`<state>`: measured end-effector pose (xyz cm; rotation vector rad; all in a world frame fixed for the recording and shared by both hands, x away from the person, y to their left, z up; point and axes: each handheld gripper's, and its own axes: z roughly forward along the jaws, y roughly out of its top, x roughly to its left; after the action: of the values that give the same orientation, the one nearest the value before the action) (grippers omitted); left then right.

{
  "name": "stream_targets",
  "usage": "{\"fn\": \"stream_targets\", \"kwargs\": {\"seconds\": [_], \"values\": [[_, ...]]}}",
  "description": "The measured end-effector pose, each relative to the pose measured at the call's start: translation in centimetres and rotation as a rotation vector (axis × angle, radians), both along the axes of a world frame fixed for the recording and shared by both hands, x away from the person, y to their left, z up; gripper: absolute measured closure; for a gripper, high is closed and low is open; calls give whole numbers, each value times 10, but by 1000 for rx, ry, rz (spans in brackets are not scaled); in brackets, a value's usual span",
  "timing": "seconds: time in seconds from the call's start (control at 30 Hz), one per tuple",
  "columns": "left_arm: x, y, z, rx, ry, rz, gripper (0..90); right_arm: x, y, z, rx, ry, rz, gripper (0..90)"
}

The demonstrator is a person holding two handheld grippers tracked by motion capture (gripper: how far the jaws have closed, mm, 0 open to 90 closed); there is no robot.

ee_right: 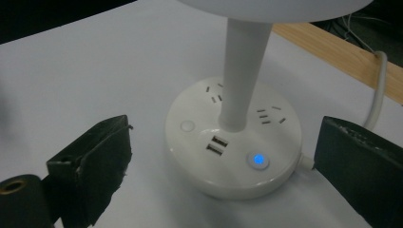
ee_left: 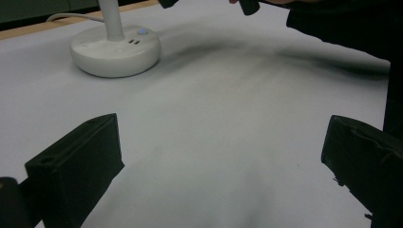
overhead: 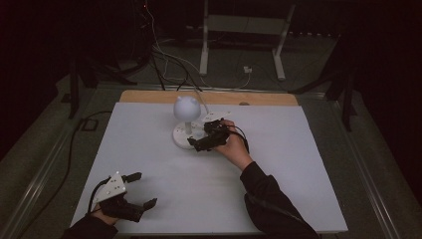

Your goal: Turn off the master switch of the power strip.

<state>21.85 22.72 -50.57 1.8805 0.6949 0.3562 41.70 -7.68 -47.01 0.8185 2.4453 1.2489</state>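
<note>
Near the far middle of the counter (overhead: pixel 278 199) stands the lamp (overhead: pixel 186 122), its round base (ee_right: pixel 233 147) flat on the white sheet and its cord (ee_right: pixel 379 90) running off toward the wooden back edge. My right claw (overhead: pixel 205 139) hangs just beside that base, jaws wide apart with nothing between them; in the right gripper view they straddle the base without touching it. My left claw (overhead: pixel 142 189) rests at the near left corner, well apart from the lamp, jaws also spread and holding nothing.

The step looks like pressing a button on the base. To do it well, I judge I should bring one jaw tip straight down on the button (ee_right: pixel 257 159) lit blue, or the plain one (ee_right: pixel 187 126) beside it, and press lightly so the base does not slide.

The lamp's long axis is its stem (ee_right: pixel 242 71), upright, with the shade (overhead: pixel 185 107) on top; the USB slots (ee_right: pixel 216 145) face me.
</note>
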Motion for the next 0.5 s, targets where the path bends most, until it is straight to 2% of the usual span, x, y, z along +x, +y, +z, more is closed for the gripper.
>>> {"fn": "stream_targets", "kwargs": {"seconds": [0.03,0.17,0.5], "values": [[0,0,0,0,1,1,3,3,1,-2,3,12,-6,86],[0,0,0,0,0,0,3,5,6,-5,-32,-2,-32,159],[0,0,0,-1,1,0,3,10,8,-7,-24,-15,-113,480]]}}
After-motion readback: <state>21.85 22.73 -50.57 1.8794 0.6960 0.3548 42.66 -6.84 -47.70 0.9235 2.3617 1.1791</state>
